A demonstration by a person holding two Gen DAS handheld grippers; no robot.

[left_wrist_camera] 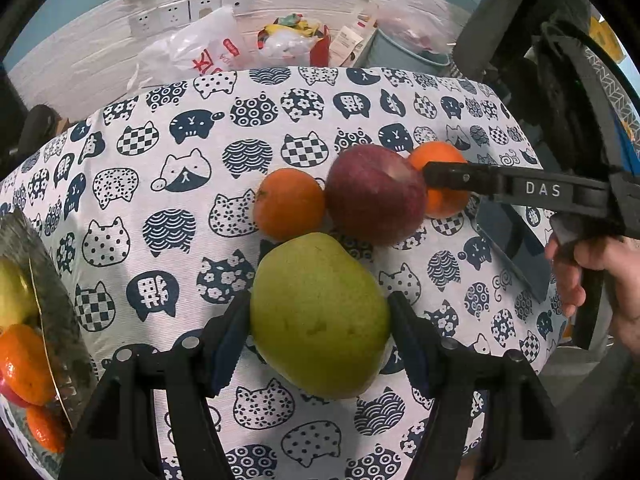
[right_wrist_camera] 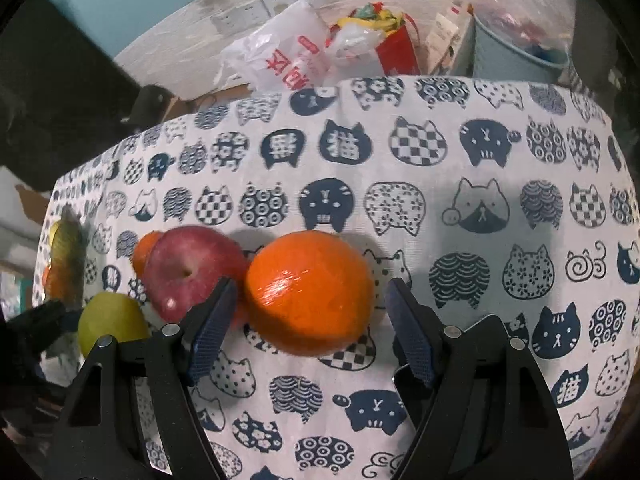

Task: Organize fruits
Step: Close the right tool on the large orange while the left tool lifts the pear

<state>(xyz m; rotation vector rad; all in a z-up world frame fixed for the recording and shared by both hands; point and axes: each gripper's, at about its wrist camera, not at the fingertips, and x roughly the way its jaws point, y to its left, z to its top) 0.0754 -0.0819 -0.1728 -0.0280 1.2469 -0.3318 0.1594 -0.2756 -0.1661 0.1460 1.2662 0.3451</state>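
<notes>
My left gripper [left_wrist_camera: 318, 320] is shut on a green pear [left_wrist_camera: 320, 316], also seen at the left of the right wrist view [right_wrist_camera: 108, 320]. Beyond it on the cat-print cloth lie an orange [left_wrist_camera: 288, 204], a red apple [left_wrist_camera: 374, 196] and a second orange [left_wrist_camera: 444, 180]. My right gripper [right_wrist_camera: 308, 300] is open around that second orange [right_wrist_camera: 308, 292], its left finger beside the apple [right_wrist_camera: 192, 268]; a gap shows at the right pad. It reaches in from the right in the left wrist view [left_wrist_camera: 436, 176]. A dark plate [left_wrist_camera: 56, 312] at the left edge holds fruit.
The plate holds a pear [left_wrist_camera: 12, 292] and oranges [left_wrist_camera: 24, 364]. Plastic bags [left_wrist_camera: 200, 52], a red bag [left_wrist_camera: 296, 40] and a grey bin [left_wrist_camera: 404, 52] stand behind the table's far edge. A dark flat object [left_wrist_camera: 516, 252] lies at the right.
</notes>
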